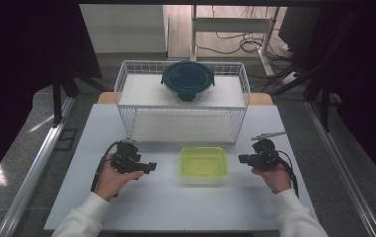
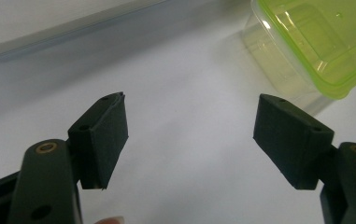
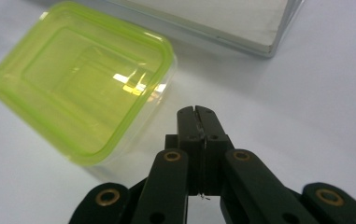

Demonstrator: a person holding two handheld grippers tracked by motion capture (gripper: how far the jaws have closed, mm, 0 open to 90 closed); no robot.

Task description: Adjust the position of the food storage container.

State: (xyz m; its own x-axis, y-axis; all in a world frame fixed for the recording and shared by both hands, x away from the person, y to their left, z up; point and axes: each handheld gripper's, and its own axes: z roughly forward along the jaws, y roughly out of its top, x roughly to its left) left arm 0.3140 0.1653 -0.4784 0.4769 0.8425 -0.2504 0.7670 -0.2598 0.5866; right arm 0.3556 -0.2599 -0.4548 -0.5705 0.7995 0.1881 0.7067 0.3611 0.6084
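White tabletop (image 1: 126, 207), wire rack (image 1: 126, 89) behind. Clear rectangular plastic box with lime-green lid (image 1: 203, 164) sits between my grippers. Left gripper (image 1: 151, 167) jaws apart, empty; right gripper (image 1: 241, 158) jaws together, empty. Box likely light, smooth, slippery; grip under lid rim, at short sides.

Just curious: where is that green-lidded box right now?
In the high view, the green-lidded box sits on the white table between the two grippers, just in front of the wire rack.

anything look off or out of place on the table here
Nothing stands out. The green-lidded container sits upright and closed on the table, between the open left gripper and the shut right gripper; no spills or damage.
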